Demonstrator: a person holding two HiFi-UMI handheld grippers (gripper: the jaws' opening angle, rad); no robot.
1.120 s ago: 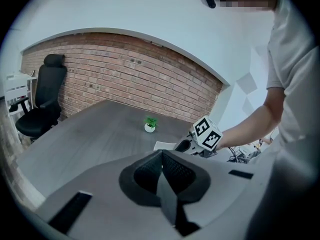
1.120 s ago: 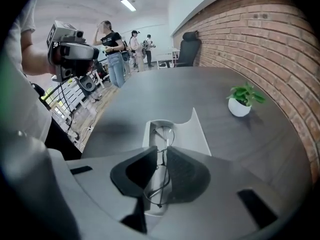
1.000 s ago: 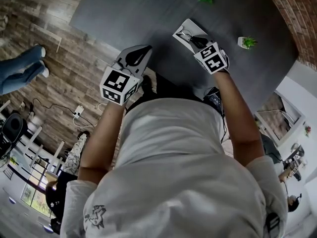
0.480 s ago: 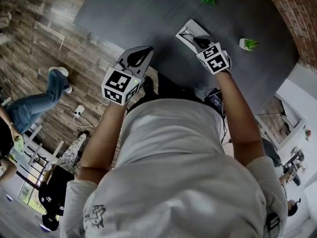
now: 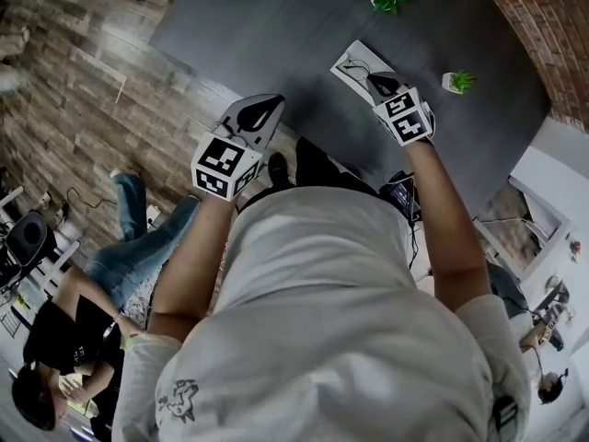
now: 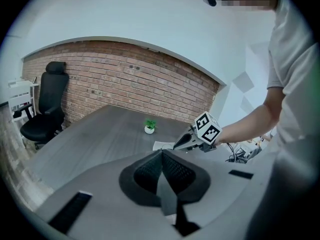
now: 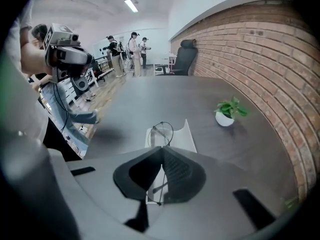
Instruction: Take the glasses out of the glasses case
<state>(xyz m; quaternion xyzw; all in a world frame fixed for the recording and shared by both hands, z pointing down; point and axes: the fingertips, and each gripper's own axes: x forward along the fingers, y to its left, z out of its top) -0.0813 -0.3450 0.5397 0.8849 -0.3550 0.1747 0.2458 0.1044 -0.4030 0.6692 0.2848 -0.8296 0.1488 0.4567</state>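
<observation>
- Person: white short-sleeved T-shirt (image 5: 322,311), loose fit.
- Small dark printed drawing (image 5: 178,400) on left sleeve.
- Left claw (image 5: 267,106): light grey shell, black inner pads with fine ribbed texture, shape narrowing to pointed tip.
- Left cube (image 5: 224,164) behind it: white faces, black square markers.
- Right claw (image 5: 375,80): same build, same colours.
- Right cube (image 5: 408,117): other black-and-white patterns.
- Grey housing (image 6: 240,204) under left claw, smooth, with black rectangular slots (image 6: 70,211).
</observation>
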